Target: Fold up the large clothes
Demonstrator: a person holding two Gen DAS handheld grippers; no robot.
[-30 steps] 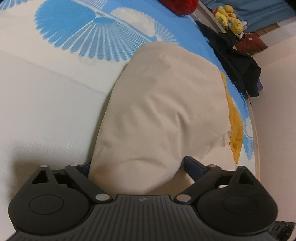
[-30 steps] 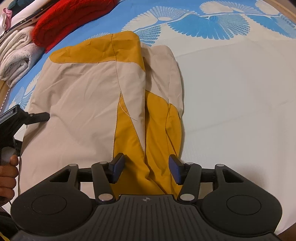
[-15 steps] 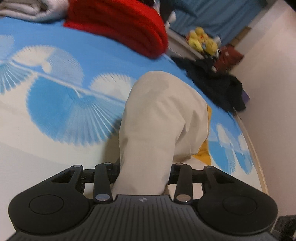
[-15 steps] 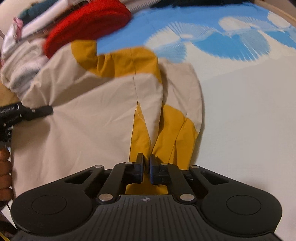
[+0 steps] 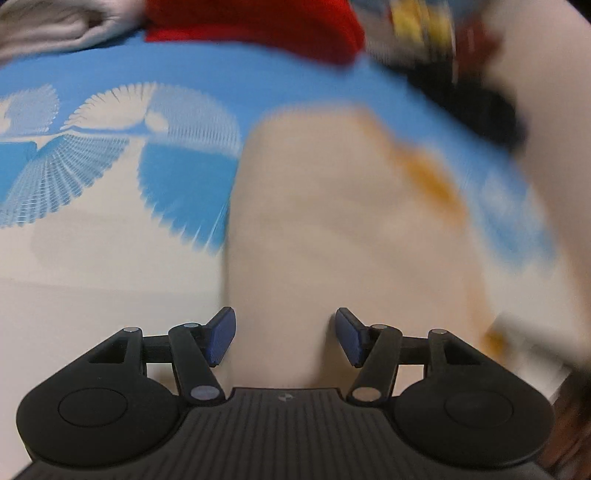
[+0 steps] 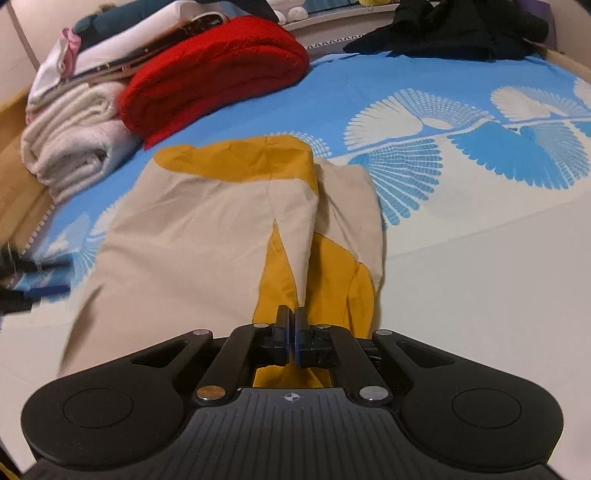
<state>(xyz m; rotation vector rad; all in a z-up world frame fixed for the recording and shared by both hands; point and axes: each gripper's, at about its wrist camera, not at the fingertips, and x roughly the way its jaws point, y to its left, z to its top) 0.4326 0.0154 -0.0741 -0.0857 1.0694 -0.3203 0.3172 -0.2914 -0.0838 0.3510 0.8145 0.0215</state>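
Observation:
A large beige and mustard-yellow garment point(image 6: 207, 236) lies on the bed. My right gripper point(image 6: 292, 332) is shut on its near yellow edge. In the left wrist view, which is blurred by motion, the garment point(image 5: 332, 240) runs forward between the blue pads of my left gripper point(image 5: 284, 341), whose jaws stand apart with beige cloth between them. The left gripper also shows blurred at the left edge of the right wrist view point(image 6: 22, 288).
The bed has a blue and white fan-print sheet point(image 6: 461, 140). A folded red blanket point(image 6: 218, 74), white towels point(image 6: 70, 140) and stacked clothes lie at the far left. Dark clothes point(image 6: 450, 29) lie at the far right. A wall stands at the right in the left wrist view point(image 5: 554, 55).
My left gripper has opened from its grip on the beige cloth and is swinging fast. My right gripper closed on the yellow edge and pulled the garment lower and flatter.

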